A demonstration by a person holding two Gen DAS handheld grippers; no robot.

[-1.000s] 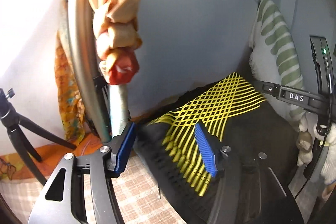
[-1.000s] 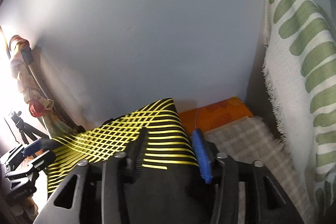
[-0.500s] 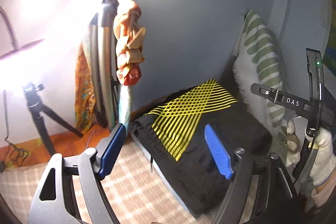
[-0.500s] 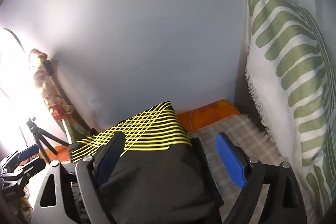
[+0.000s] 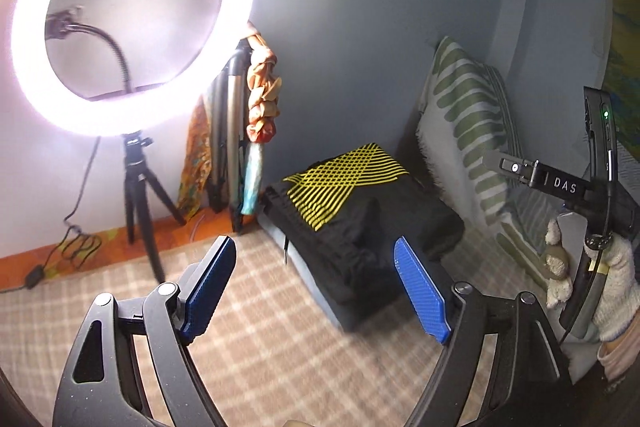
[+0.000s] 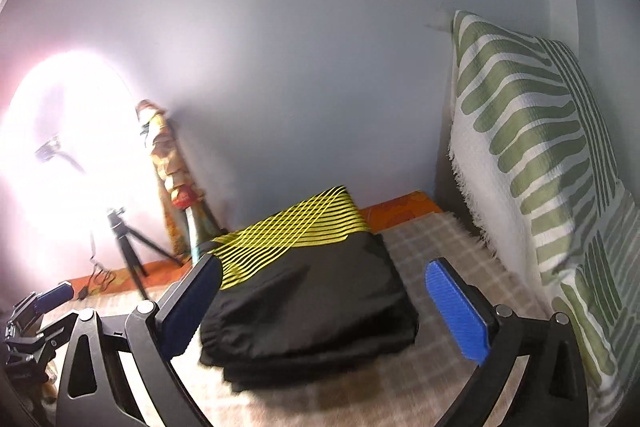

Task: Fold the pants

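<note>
The black pants with a yellow criss-cross stripe patch lie folded in a compact stack on the checked bedspread, near the wall. They also show in the right wrist view. My left gripper is open and empty, held back from the stack's near left side. My right gripper is open and empty, its blue pads standing either side of the stack, above and short of it. The right gripper's body shows in the left wrist view.
A lit ring light on a black tripod stands at the left with a cable on the floor. Folded metal legs with knotted orange cloth lean on the wall. A green-striped white pillow stands on the right.
Both grippers opened, let go of the pants and pulled back and up. The folded stack now lies farther away, and the ring light has come into view.
</note>
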